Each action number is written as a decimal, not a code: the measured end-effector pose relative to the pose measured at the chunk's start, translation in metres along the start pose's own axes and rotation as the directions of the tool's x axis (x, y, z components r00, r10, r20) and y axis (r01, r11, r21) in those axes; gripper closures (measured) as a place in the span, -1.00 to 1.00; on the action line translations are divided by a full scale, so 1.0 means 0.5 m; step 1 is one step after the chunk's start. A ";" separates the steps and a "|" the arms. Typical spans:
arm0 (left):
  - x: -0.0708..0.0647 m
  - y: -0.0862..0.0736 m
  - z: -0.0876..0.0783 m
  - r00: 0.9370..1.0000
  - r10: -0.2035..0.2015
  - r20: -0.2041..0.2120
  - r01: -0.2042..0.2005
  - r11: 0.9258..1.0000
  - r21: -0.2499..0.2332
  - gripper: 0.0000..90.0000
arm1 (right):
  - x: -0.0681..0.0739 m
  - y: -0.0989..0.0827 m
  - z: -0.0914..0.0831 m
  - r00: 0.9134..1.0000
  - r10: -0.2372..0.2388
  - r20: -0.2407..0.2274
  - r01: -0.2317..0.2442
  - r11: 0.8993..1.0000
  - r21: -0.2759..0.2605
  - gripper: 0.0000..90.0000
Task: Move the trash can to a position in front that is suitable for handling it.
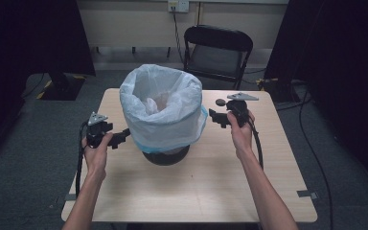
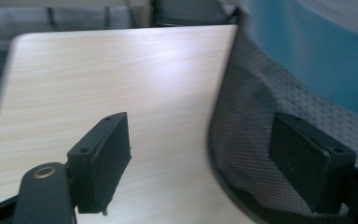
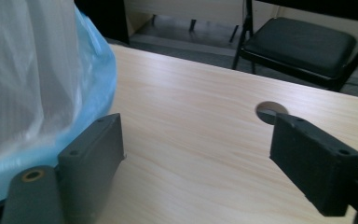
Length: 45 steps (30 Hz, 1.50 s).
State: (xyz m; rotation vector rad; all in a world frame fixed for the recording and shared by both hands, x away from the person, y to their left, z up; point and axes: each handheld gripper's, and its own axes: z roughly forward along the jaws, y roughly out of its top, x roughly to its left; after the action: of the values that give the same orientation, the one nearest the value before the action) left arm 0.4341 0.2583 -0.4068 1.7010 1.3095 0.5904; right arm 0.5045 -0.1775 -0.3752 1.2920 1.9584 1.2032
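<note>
A black mesh bin [image 1: 166, 154] stands mid-table, lined with a white plastic bag [image 1: 163, 103] whose blue edge [image 1: 202, 122] folds down over the rim. My left gripper [image 1: 121, 138] is held at the bin's left side, open; in the left gripper view its jaws straddle bare table and the bin's mesh wall [image 2: 256, 126], with the blue bag edge [image 2: 317, 51] above. My right gripper [image 1: 216, 116] is open at the bin's right side, just off the bag; the right gripper view shows the bag [image 3: 32, 84] beside its left jaw, nothing between the jaws.
The wooden table [image 1: 196, 187] has a round cable hole [image 1: 220, 102] near the right gripper. A black folding chair [image 1: 216, 50] stands behind the table. Dark curtains hang at both sides, and cables run over the grey floor [image 1: 311, 143] on the right.
</note>
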 end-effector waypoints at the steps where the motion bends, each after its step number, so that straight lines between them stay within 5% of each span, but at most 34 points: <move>1: 0.004 0.004 0.003 1.000 -0.009 0.006 0.009 1.000 -0.003 -0.54 | 0.001 0.003 0.007 1.000 0.004 -0.014 -0.004 1.000 0.004 -0.71; 4: 0.010 0.012 0.019 0.999 -0.044 -0.013 0.044 0.999 -0.005 -0.54 | 0.005 0.009 0.029 1.000 0.010 0.008 -0.010 1.000 0.013 -0.66; 7: 0.009 0.017 0.048 0.996 -0.086 -0.015 0.086 0.995 0.047 -0.54 | 0.012 0.009 0.059 1.000 0.031 0.004 -0.031 0.999 0.038 -0.72; 8: 0.009 0.017 0.048 0.996 -0.086 -0.015 0.086 0.995 0.047 -0.54 | 0.016 0.008 0.069 1.000 0.015 0.021 -0.016 0.998 0.058 -0.72; 9: -0.002 0.023 0.064 0.995 -0.023 -0.095 0.027 0.999 0.038 -0.55 | 0.020 0.006 0.077 0.999 0.010 0.036 -0.012 0.997 0.073 -0.67; 12: -0.005 0.028 0.074 0.995 -0.074 -0.064 0.074 0.997 0.006 -0.51 | 0.031 0.008 0.091 0.999 0.045 0.000 -0.045 0.997 0.059 -0.70; 14: -0.013 0.029 0.074 0.996 -0.032 -0.085 0.032 0.999 -0.009 -0.47 | 0.041 0.013 0.096 0.997 0.062 -0.042 -0.060 0.997 0.049 -0.69; 17: -0.014 0.028 0.074 0.998 -0.034 -0.058 0.033 0.999 -0.016 -0.37 | 0.048 0.016 0.094 0.998 0.039 -0.041 -0.037 0.998 0.045 -0.56; 23: -0.028 0.024 0.071 1.000 -0.010 0.009 0.010 1.000 -0.021 -0.07 | 0.047 0.011 0.078 0.991 0.046 -0.128 -0.040 0.998 0.045 -0.19; 29: -0.046 0.014 0.065 0.997 -0.011 0.082 0.012 1.000 -0.015 -0.06 | 0.034 -0.001 0.048 0.990 0.023 -0.139 -0.017 0.999 0.047 -0.17; 35: -0.077 0.007 0.051 0.995 0.042 0.085 -0.042 0.999 -0.005 -0.07 | 0.024 -0.014 0.010 0.989 0.004 -0.148 0.008 0.997 0.078 -0.12; 40: -0.094 -0.001 0.038 0.992 0.044 0.120 -0.046 0.999 0.013 -0.07 | 0.018 -0.024 -0.015 0.986 -0.003 -0.164 0.018 0.996 0.089 -0.06; 42: -0.114 -0.006 0.026 0.990 0.094 0.106 -0.095 0.995 0.003 -0.03 | 0.015 -0.031 -0.026 0.984 0.003 -0.181 0.014 0.995 0.096 -0.03; 45: -0.119 -0.016 0.019 0.987 0.071 0.143 -0.073 0.997 0.006 -0.05 | 0.006 -0.043 -0.043 0.978 0.022 -0.207 -0.001 0.995 0.101 -0.06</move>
State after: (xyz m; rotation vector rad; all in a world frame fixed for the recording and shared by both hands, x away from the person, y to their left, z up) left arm 0.4179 0.1995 -0.4100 1.7717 1.1564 0.4938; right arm 0.4766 -0.1869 -0.3834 1.2715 2.1877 1.3066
